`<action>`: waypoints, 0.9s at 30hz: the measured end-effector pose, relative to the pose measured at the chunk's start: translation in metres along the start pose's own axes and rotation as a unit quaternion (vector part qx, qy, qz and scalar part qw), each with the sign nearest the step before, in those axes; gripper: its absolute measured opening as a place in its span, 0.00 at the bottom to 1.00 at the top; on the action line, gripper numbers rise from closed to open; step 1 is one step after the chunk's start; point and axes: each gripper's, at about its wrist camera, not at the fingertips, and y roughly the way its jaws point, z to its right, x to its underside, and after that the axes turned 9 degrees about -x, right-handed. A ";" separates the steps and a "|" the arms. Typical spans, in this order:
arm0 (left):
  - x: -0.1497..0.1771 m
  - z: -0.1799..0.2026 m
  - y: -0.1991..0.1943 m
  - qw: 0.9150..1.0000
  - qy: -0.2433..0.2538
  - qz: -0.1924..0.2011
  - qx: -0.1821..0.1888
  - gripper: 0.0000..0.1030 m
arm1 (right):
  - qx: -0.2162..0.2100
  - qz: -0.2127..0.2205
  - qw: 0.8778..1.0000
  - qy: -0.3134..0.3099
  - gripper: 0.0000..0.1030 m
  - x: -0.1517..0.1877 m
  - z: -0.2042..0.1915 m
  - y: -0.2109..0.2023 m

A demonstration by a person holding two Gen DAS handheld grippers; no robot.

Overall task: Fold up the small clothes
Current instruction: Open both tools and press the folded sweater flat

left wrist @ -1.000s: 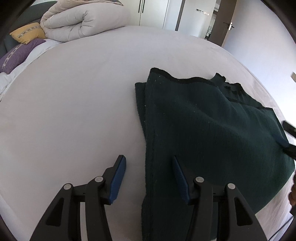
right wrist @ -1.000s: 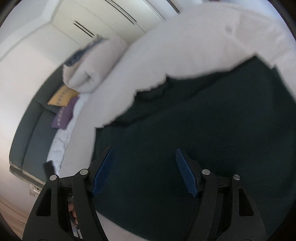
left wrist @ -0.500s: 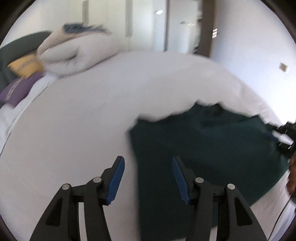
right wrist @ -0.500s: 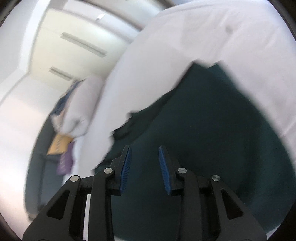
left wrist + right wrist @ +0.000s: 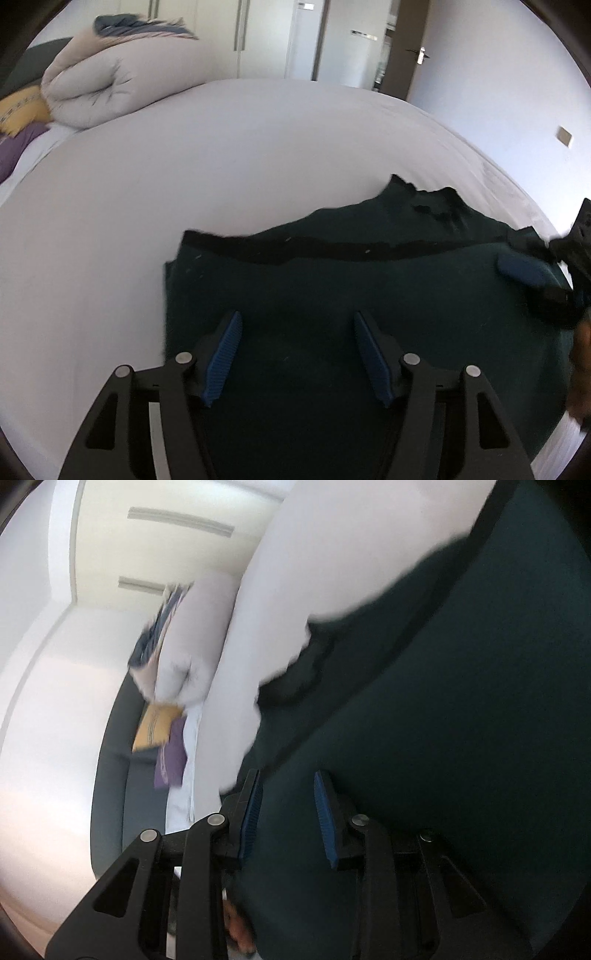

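Observation:
A dark green knitted garment [image 5: 332, 295] lies folded on the white bed [image 5: 184, 166], with a black trimmed edge across its far side. My left gripper [image 5: 295, 350] is open and hovers over the garment's near left part. In the right wrist view the garment [image 5: 443, 701] fills the right half. My right gripper [image 5: 288, 812] is partly open, its fingers a narrow gap apart over the garment's edge; cloth seems to lie between them, not clamped. The right gripper also shows in the left wrist view [image 5: 535, 273] at the garment's right edge.
A rolled beige duvet [image 5: 110, 81] lies at the bed's far left, with a yellow pillow [image 5: 22, 110] and a purple pillow [image 5: 18, 147] beside it. White wardrobes and a door [image 5: 406, 55] stand behind. The grey headboard [image 5: 110, 757] shows in the right wrist view.
My left gripper has swung right, from astride the garment's left edge to over the cloth. My right gripper narrowed from wide open and moved to the garment's edge.

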 end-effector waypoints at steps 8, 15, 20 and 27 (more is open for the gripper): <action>0.009 -0.019 -0.003 0.999 -0.046 0.003 0.019 0.63 | 0.052 0.077 0.995 -0.017 0.21 -0.058 0.014 -0.035; 0.008 -0.030 -0.011 0.996 -0.079 0.009 0.030 0.61 | 0.115 0.198 0.973 0.027 0.19 -0.077 0.042 -0.132; 0.007 -0.025 -0.047 0.994 -0.093 0.052 0.004 0.71 | 0.078 0.128 0.988 -0.037 0.20 -0.050 0.002 -0.113; 0.018 -0.027 -0.028 0.996 -0.070 0.008 -0.063 0.78 | 0.032 -0.042 0.994 -0.098 0.20 0.005 -0.022 -0.006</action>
